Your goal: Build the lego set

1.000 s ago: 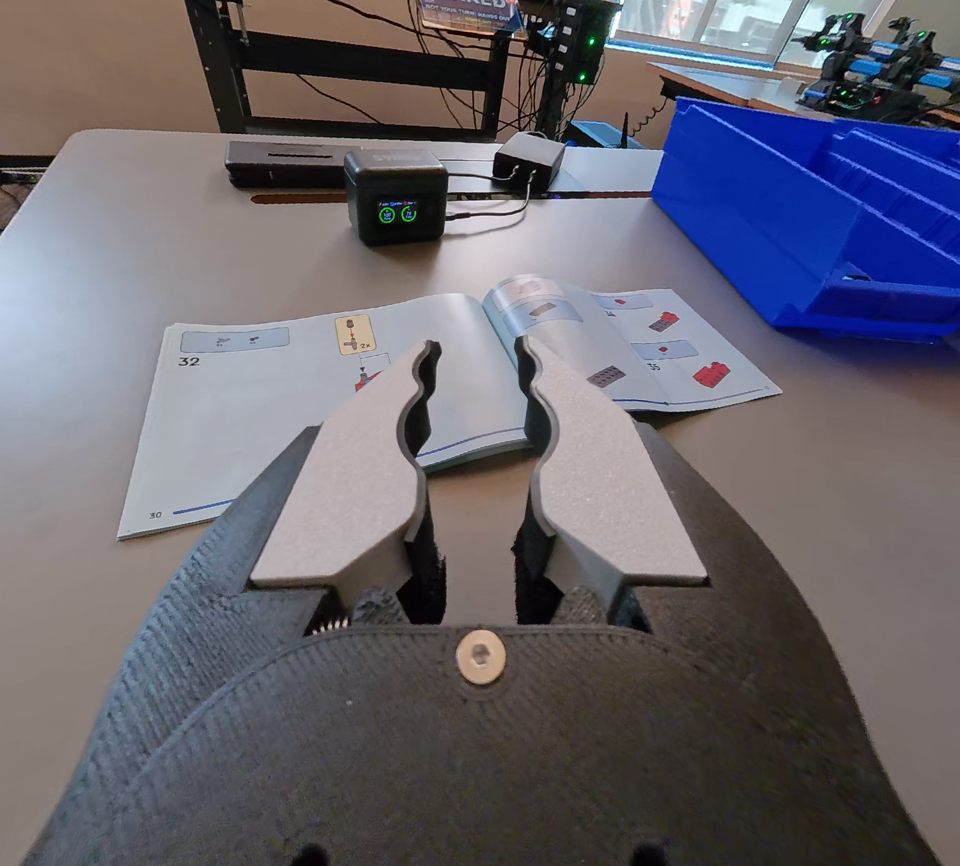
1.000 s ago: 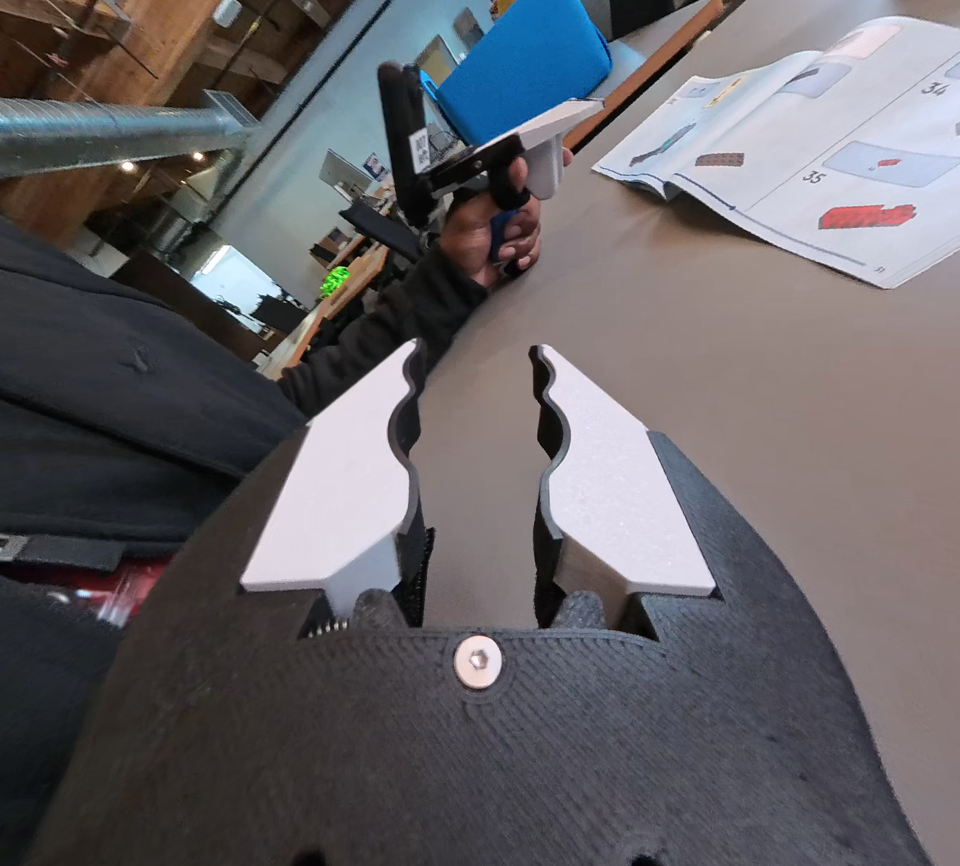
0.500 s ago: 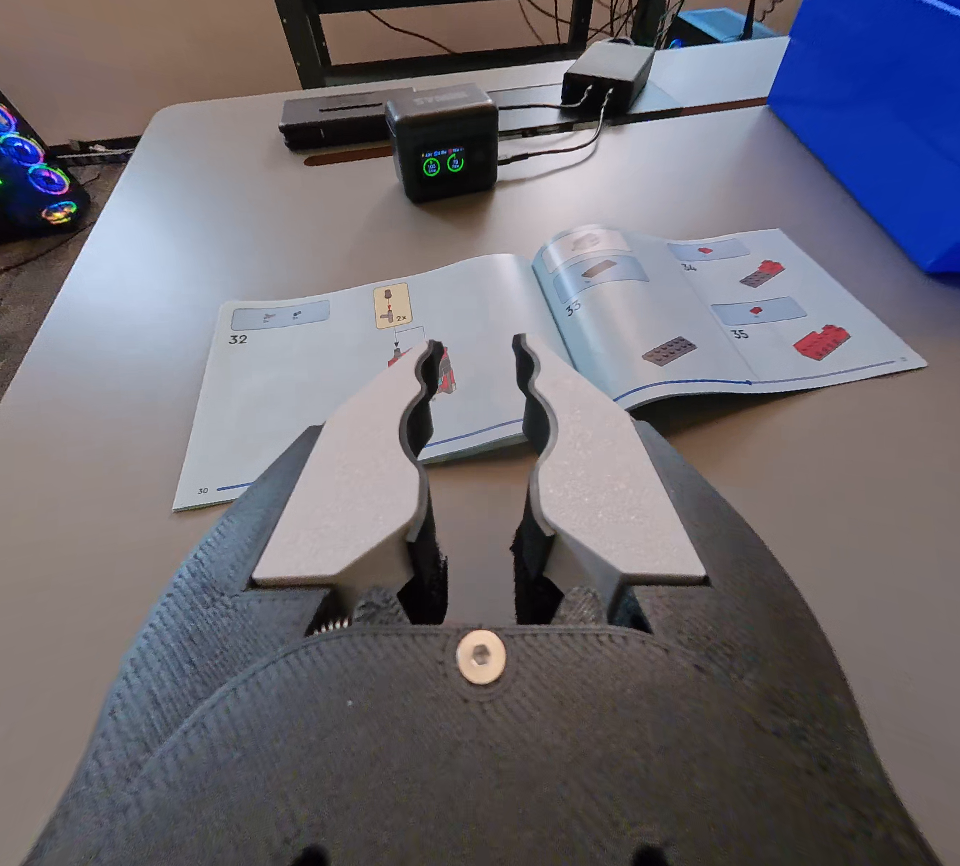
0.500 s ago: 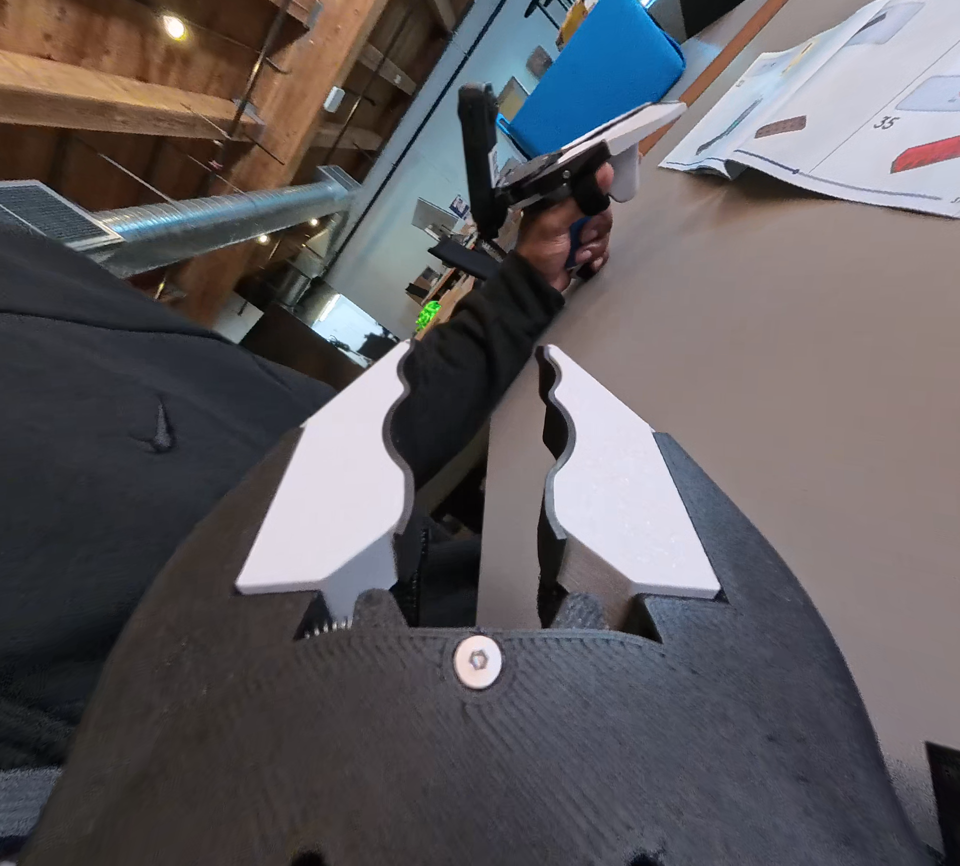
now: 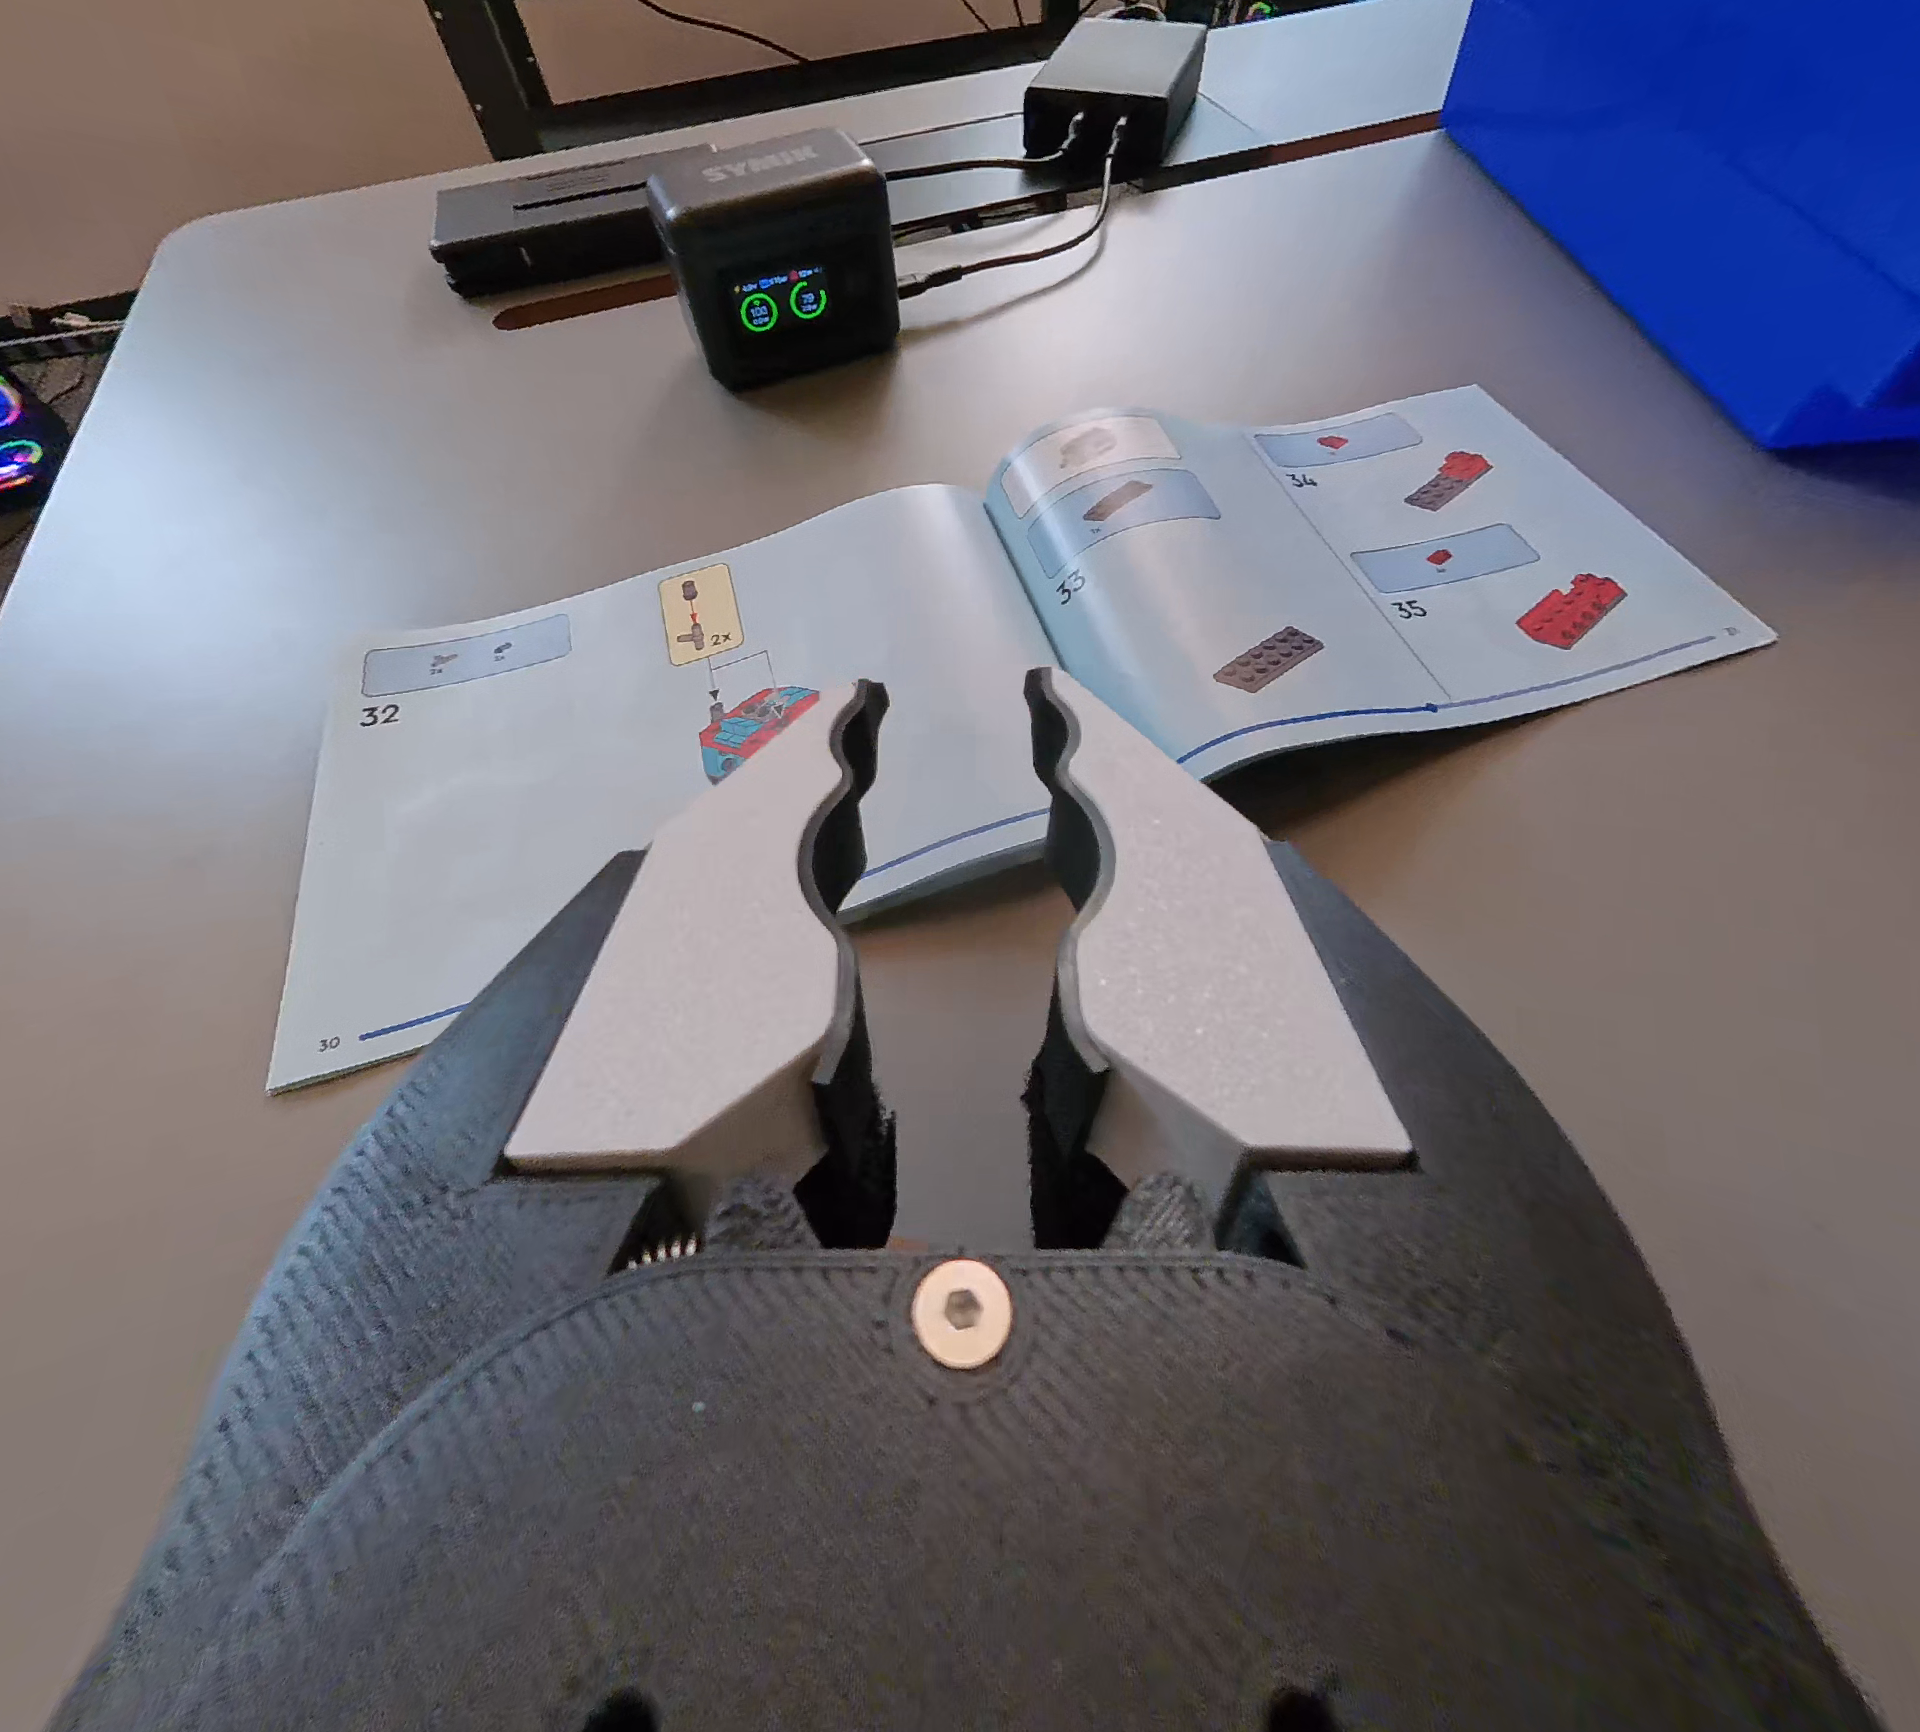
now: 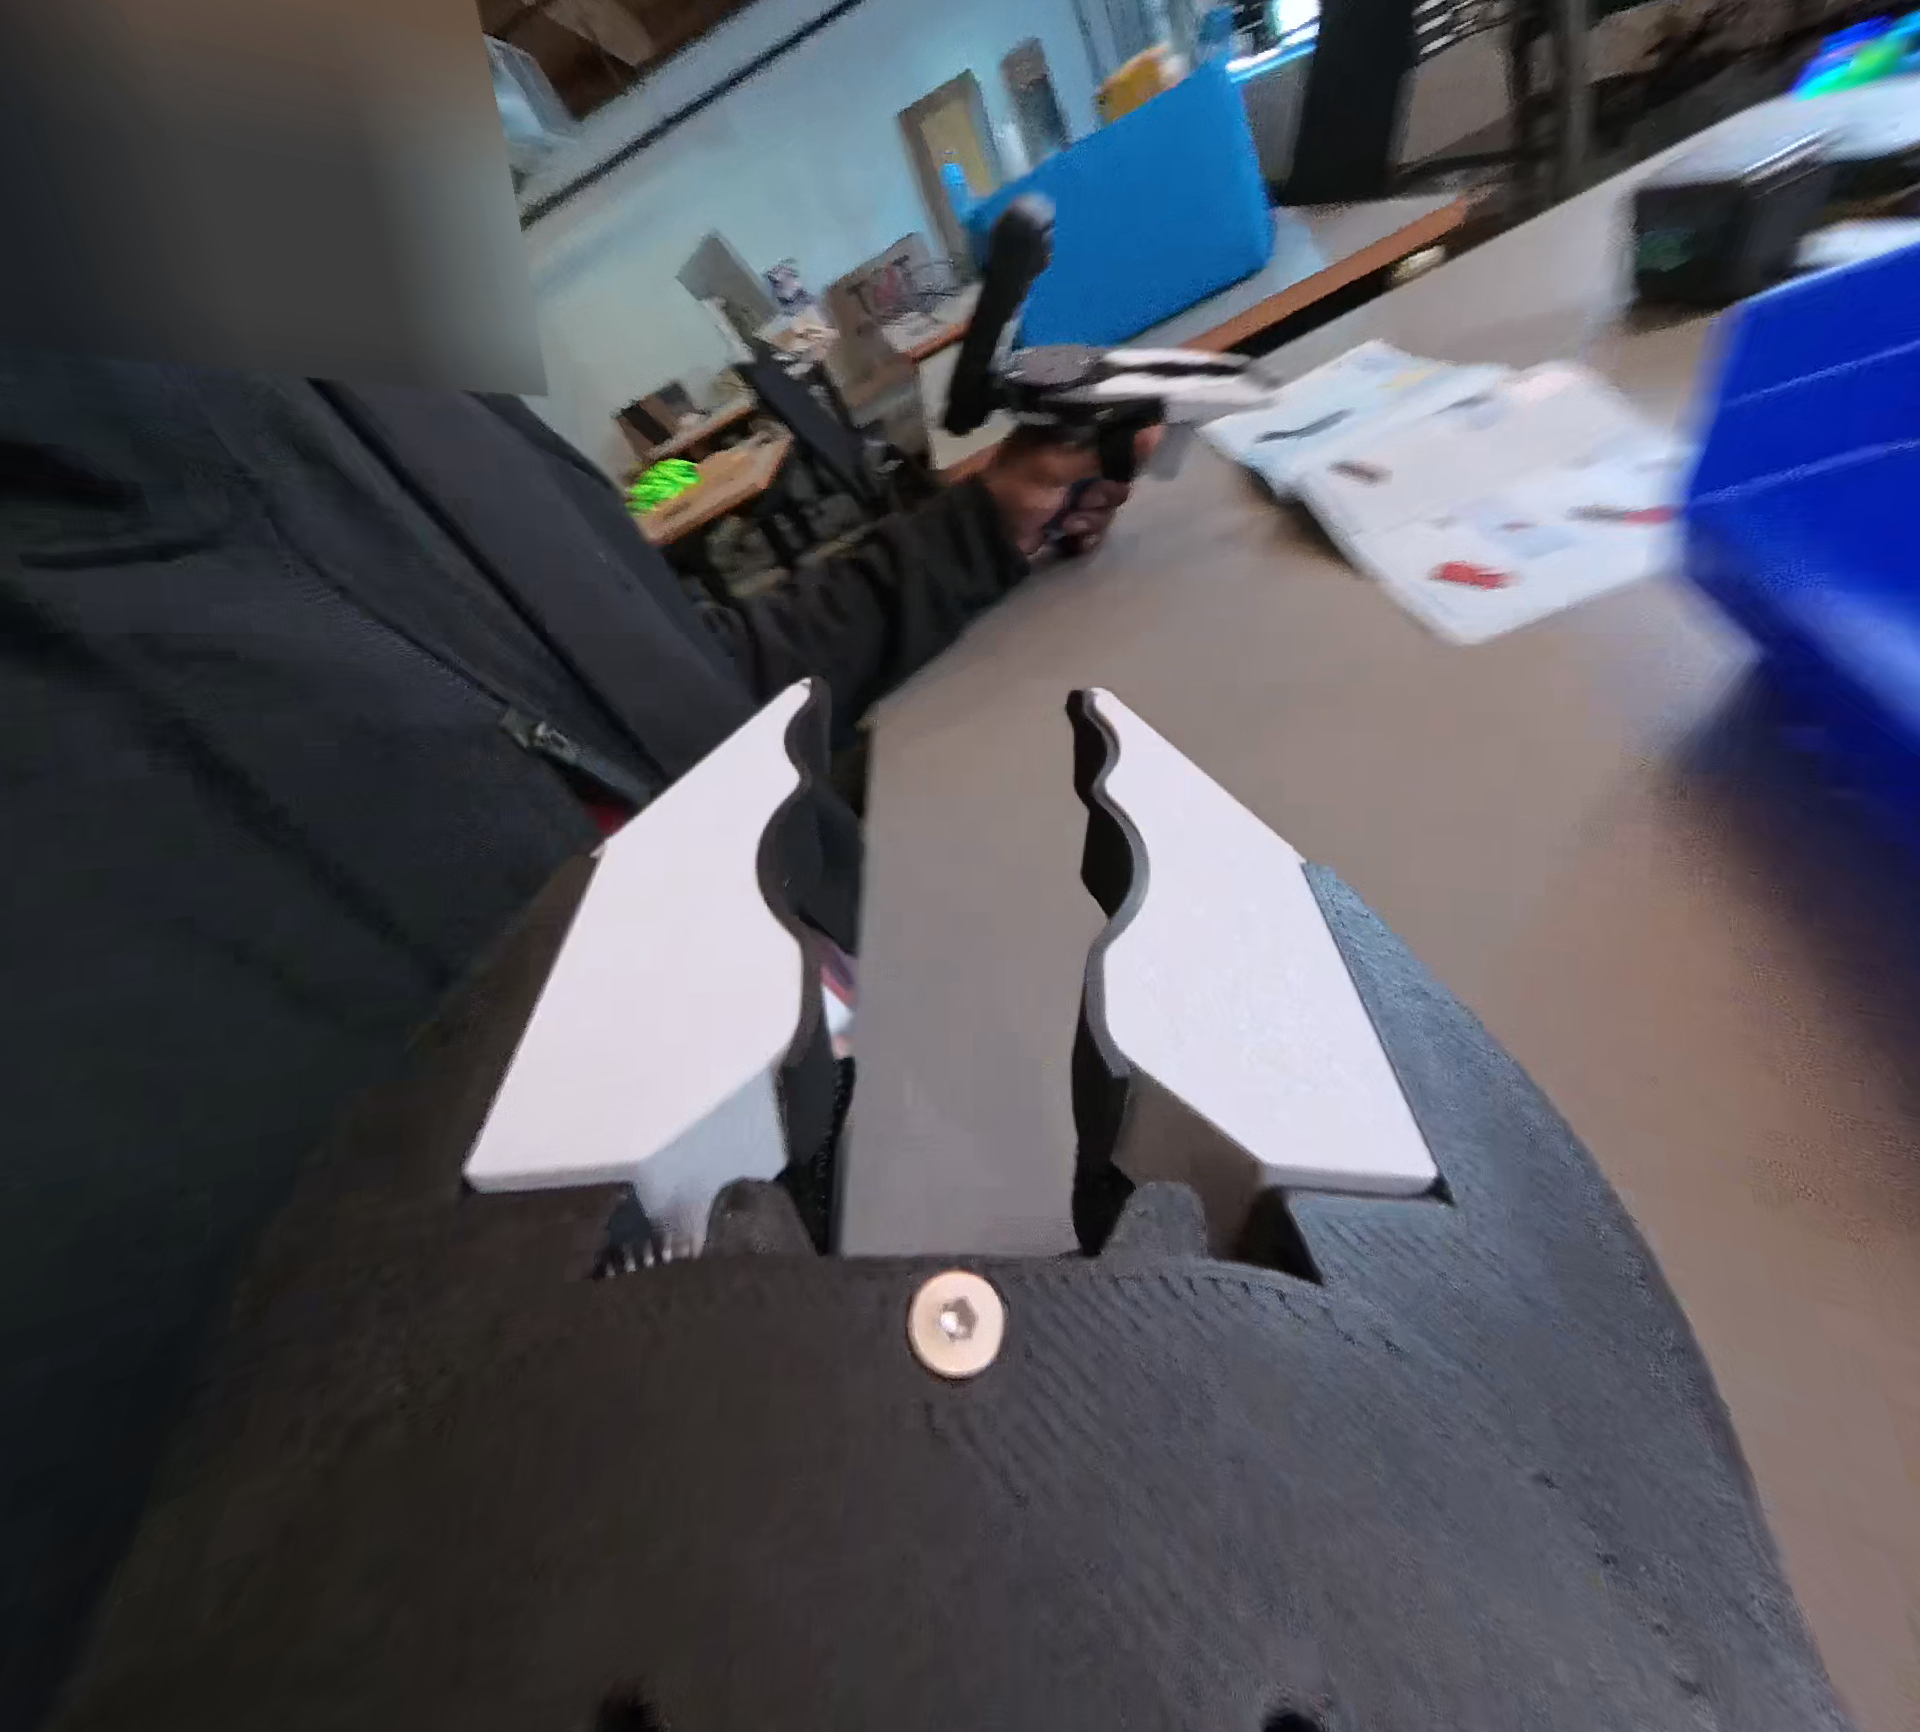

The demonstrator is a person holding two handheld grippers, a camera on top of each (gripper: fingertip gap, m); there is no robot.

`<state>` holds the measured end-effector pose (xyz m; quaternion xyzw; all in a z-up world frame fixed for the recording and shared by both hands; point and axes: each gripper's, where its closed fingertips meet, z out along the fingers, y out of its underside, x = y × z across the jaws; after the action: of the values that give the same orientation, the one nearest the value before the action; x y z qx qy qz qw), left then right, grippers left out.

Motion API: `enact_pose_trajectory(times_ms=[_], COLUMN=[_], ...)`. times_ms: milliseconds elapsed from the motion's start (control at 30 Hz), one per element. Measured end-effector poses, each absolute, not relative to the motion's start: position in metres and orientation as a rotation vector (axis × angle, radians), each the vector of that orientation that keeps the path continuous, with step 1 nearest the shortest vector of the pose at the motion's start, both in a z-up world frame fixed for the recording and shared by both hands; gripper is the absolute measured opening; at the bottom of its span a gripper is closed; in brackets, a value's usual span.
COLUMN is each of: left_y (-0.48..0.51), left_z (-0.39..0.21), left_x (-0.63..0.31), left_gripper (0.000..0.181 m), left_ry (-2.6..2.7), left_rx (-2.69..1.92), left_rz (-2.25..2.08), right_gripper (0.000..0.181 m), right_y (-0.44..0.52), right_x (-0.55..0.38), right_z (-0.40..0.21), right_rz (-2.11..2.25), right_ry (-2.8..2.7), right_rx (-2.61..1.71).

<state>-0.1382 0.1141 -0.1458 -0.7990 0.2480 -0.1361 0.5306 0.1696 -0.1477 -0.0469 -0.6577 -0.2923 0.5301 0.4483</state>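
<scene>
Your left claw hangs low over the near edge of the instruction booklet, jaws spread with nothing between them. The booklet lies open and flat on the grey bench, its right-hand page reaching toward the blue bin, which stands just beyond that page's far corner. Behind the booklet sits a small black cube with a lit screen, cables running back to a black box and a long flat black bar along the rear edge. The bench's left rear corner is rounded, and there is bare surface to the left of the booklet and in front of it on the right. No loose bricks show in either view; the only bricks are printed on the pages.

Your right claw is also spread and empty, pointing along the near bench edge toward your own dark jacket. Farther off in this view your left hand grips the other claw beside the booklet, with the blue bin at the right; the whole picture is smeared.

Compared with half a second ago, the left view has swung a little so more of the bin's front wall shows and the booklet sits farther right. The right view has turned hard: the bin and black cube have come into sight, and its jaws stand a touch wider.
</scene>
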Motion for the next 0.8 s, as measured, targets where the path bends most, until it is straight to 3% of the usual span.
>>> enact_pose_trajectory(times_ms=[233,800], left_y=[0.110,0.087], left_z=[-0.144,-0.118], left_x=[-0.133,-0.138], left_gripper=[0.030,0.029], left_ry=[0.624,0.506], left_rx=[-1.893,-1.758], left_rz=[-0.393,-0.668], right_gripper=[0.043,0.042], right_y=[-0.099,-0.035], right_x=[0.298,0.299], right_z=[-0.001,-0.031], right_rz=[1.011,0.833], right_ry=[-0.525,-0.435], right_rx=[-1.696,-1.898])
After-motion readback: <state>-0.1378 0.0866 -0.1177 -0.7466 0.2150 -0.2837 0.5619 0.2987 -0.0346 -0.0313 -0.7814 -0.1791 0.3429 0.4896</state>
